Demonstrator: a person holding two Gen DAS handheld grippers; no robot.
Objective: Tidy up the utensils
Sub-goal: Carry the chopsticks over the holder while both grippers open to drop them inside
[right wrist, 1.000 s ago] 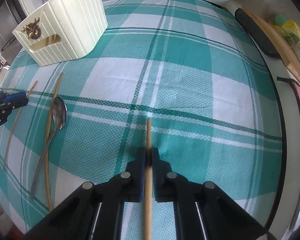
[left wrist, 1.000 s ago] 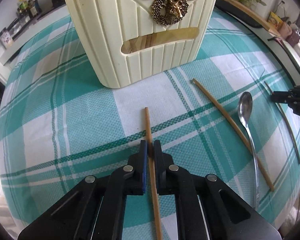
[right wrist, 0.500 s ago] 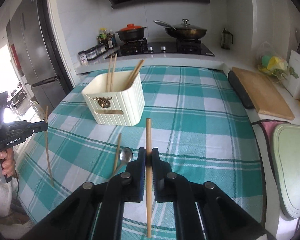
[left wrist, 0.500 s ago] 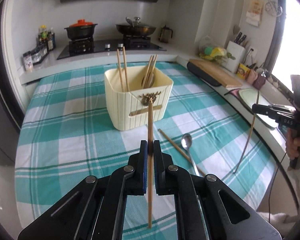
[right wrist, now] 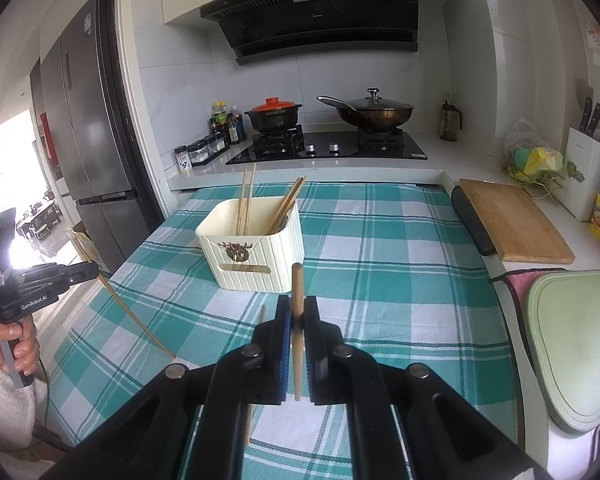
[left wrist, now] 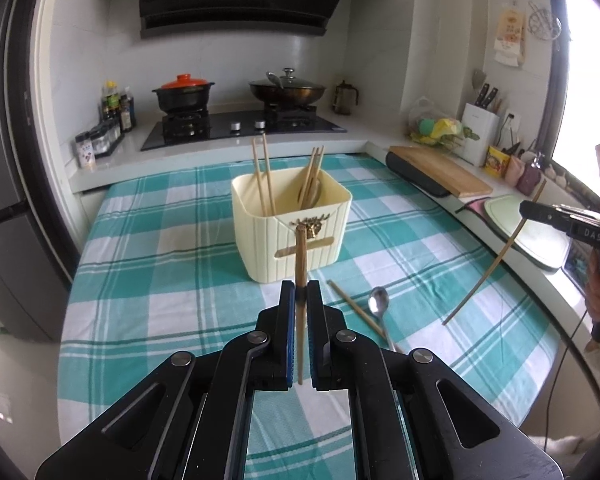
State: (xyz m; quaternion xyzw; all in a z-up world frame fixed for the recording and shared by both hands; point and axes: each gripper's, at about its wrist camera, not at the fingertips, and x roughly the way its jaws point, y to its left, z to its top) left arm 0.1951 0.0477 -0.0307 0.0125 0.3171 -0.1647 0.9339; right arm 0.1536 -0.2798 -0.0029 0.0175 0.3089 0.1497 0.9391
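A chopstick [left wrist: 300, 256] is clamped in the left gripper [left wrist: 300, 300] jaws, held up over the bench [left wrist: 148, 280]. Another chopstick [right wrist: 297, 300] is pinched the same way by the right gripper [right wrist: 296, 316]. One chopstick [left wrist: 354, 310] and a spoon [left wrist: 379, 304] are left lying by the cream holder [left wrist: 260, 236].

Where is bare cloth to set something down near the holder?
Bare: the checked tablecloth left of the cream holder, and between holder and wooden board. Crowded: just in front of the holder, where a spoon and loose chopstick lie.

Two chopsticks [left wrist: 300, 258] held aloft; cream holder [left wrist: 300, 236] upright with chopsticks; a chopstick [left wrist: 356, 311] and spoon [left wrist: 379, 304] lie on the cloth
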